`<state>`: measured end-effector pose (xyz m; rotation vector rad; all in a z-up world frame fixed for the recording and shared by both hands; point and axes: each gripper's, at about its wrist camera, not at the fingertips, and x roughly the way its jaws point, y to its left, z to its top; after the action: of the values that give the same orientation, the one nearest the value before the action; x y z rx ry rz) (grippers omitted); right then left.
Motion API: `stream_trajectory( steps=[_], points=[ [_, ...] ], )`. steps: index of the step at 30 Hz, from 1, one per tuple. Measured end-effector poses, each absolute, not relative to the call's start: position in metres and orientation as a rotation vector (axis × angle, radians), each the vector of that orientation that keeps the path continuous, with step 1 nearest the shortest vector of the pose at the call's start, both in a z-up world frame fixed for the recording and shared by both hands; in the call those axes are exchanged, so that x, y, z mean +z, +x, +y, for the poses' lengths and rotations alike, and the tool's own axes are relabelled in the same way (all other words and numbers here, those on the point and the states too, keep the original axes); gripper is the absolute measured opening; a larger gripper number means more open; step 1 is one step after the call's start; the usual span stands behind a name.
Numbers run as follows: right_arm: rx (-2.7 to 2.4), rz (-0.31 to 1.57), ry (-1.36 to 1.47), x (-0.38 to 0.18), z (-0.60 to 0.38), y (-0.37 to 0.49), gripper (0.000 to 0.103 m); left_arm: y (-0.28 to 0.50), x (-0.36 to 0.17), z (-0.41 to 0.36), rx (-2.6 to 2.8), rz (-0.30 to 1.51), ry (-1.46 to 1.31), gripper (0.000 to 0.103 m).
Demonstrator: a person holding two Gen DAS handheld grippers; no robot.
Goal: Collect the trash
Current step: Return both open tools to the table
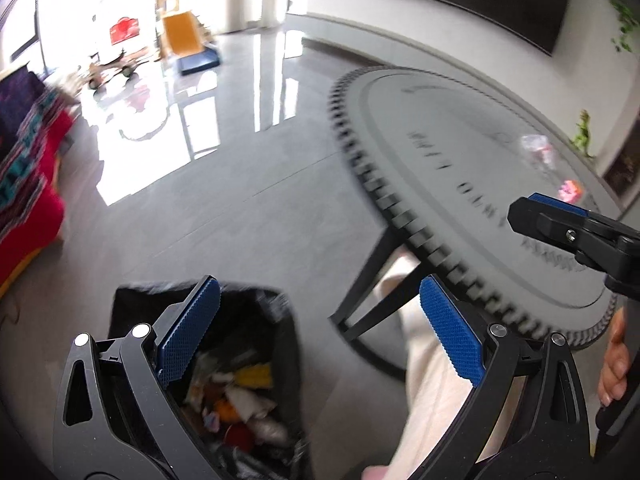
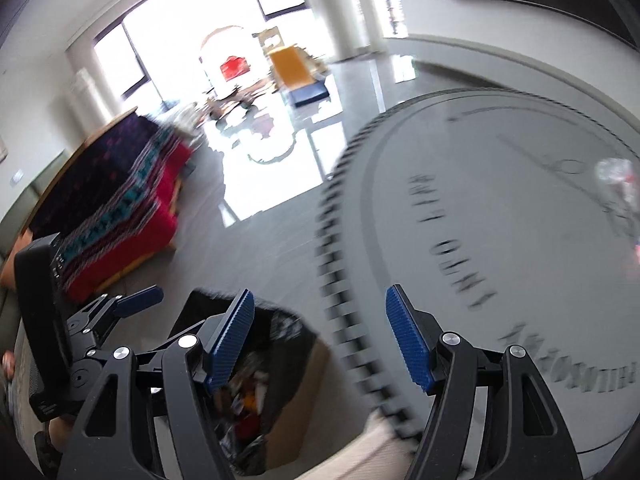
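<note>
A bin lined with a black bag [image 1: 256, 360] stands on the floor left of the round table, full of mixed trash [image 1: 240, 404]. It also shows in the right wrist view [image 2: 276, 380]. My left gripper [image 1: 320, 328] is open and empty above the bin's right edge. My right gripper [image 2: 320, 340] is open and empty over the table's left rim; it shows in the left wrist view [image 1: 552, 224]. A clear crumpled wrapper [image 1: 538, 148] and a pink scrap [image 1: 572, 190] lie on the far side of the table. The wrapper shows blurred in the right wrist view [image 2: 618, 184].
The round grey table [image 1: 460, 168] has a toothed rim and dark legs [image 1: 372, 300]. A sofa with a red and patterned blanket [image 2: 120, 204] stands at the left. Glossy grey floor [image 1: 240, 200] lies between. Toys and an orange slide [image 1: 184, 36] stand by the far windows.
</note>
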<state>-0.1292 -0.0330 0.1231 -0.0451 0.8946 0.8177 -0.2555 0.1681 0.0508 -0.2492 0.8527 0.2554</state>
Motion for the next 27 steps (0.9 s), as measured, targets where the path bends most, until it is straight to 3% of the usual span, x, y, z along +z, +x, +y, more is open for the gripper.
stream_trajectory(
  steps=[27],
  points=[
    [0.192,0.851,0.167,0.105,-0.292,0.046,0.074,-0.028,0.063,-0.02,-0.19,0.942,-0.037,0.097]
  ],
)
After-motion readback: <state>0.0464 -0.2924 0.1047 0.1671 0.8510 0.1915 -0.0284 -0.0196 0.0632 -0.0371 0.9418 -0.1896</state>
